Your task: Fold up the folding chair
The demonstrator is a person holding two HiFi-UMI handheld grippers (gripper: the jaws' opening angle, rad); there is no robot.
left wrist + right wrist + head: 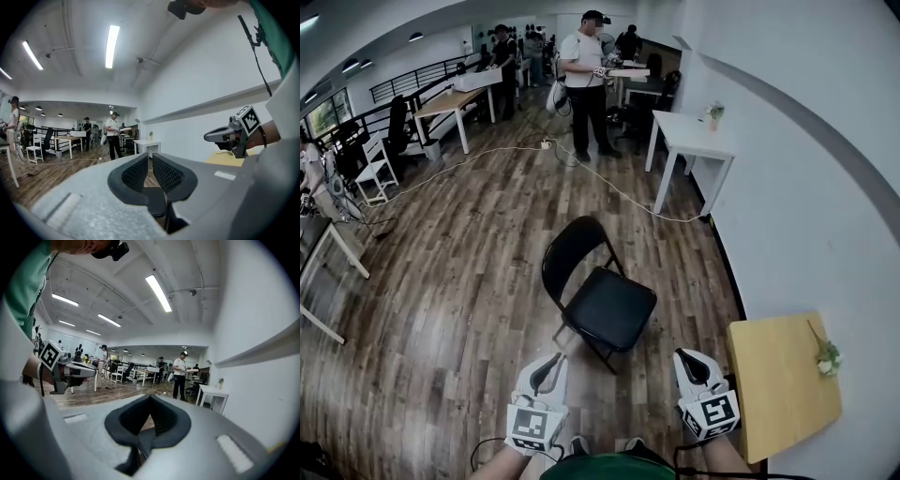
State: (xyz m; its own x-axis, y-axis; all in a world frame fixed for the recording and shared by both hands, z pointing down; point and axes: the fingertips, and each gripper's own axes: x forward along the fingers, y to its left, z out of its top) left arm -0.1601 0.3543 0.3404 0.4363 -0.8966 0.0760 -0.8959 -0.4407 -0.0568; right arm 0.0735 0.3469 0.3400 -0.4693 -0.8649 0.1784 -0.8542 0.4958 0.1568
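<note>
A black folding chair [598, 292] stands unfolded on the wooden floor in the middle of the head view, its backrest toward the upper left. My left gripper [549, 364] hovers just in front of the seat's near left corner, apart from it. My right gripper [688, 362] hovers off the seat's near right side, also apart. Both are shut with nothing between the pads. In the left gripper view the shut jaws [150, 158] point level, with the right gripper [226, 136] beside them. The right gripper view shows its shut jaws [150, 400] and the left gripper [77, 370].
A small wooden table [778, 394] carrying a little flower [827, 358] stands close at my right against the white wall. Further back are a white table [694, 141], a standing person [586, 80], a white cable [609, 183] across the floor, and more desks and chairs at the left.
</note>
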